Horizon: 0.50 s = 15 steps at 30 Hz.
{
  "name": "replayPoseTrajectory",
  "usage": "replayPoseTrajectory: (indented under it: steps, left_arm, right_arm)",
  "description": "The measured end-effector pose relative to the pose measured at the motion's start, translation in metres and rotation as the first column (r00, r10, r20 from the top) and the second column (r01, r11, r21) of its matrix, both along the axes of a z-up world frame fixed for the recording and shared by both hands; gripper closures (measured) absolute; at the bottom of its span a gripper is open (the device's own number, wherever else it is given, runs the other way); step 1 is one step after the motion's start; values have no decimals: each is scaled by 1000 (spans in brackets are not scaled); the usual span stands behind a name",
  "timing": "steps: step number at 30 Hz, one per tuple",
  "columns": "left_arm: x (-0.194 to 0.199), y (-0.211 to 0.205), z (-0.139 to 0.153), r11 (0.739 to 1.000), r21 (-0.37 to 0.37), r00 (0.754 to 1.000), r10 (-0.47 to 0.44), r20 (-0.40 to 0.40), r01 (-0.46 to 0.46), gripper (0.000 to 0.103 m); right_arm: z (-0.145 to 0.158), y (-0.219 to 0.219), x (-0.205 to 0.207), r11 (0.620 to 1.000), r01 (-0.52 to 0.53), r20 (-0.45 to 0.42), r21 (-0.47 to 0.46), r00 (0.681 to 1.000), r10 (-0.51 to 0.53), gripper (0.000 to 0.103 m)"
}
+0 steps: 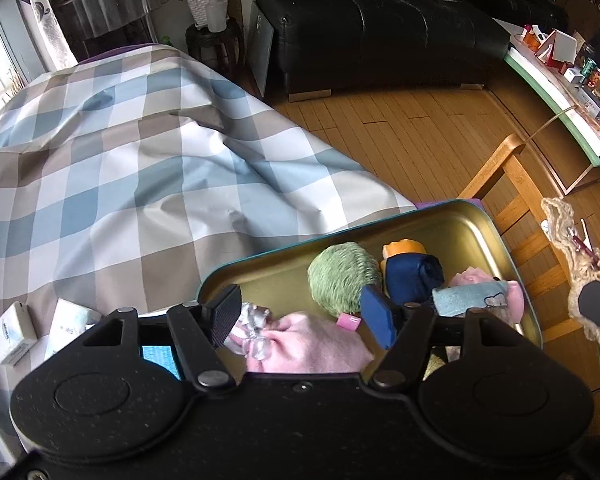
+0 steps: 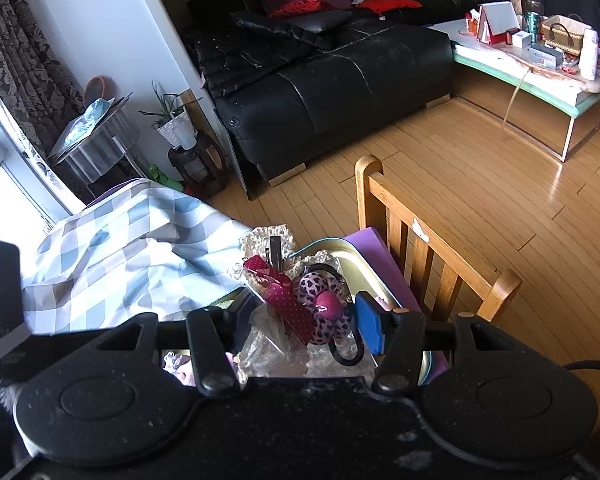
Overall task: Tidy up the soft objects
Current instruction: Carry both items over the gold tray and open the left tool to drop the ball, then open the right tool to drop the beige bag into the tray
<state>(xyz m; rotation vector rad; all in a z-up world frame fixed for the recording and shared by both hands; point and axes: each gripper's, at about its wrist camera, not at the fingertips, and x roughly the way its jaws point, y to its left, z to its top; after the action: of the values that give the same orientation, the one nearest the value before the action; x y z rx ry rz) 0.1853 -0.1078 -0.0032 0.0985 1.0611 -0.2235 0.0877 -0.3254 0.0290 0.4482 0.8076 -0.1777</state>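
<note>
The left tongs stand open over the pink cloth lying inside the gold tin, while the right tongs grip a bagged hair-accessory bundle above that tin, apparently awaiting room.

**Two wrist-mounted fisheye views, each looking forward and steeply down along its own tongs.**
The left view sits close above the gold-lined, teal-rimmed metal tray, with the blue-and-beige checked cloth ahead and left of its tongs. The right view looks from farther back, that tray just ahead of its tongs. Both share the checked cloth, slatted wooden chair back, black leather sofa and cluttered low white table.
</note>
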Motion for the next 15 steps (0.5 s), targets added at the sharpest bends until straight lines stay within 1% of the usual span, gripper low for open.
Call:
replayPoseTrajectory:
  steps: [5,10,12,15]
  left_arm:
    - [-11,16,-3,999,29,1000,24,15,-24,40]
    - [-27,38,-6,997,49,998,50,32,-52,40]
    - [-33,48,-5,996,57,997,63,39,-65,39]
    - [-39,62,-6,995,57,996,81,36,-83,39]
  right_arm:
    - [-2,-1,5,1000,11,-23,15,1000,-11,50]
    - [-5,-9,8,997,56,-37,48,998,-54,50]
    - [-8,-7,11,997,53,-53,48,997,-50,50]
    - [-11,6,17,1000,15,-74,17,997,-14,50]
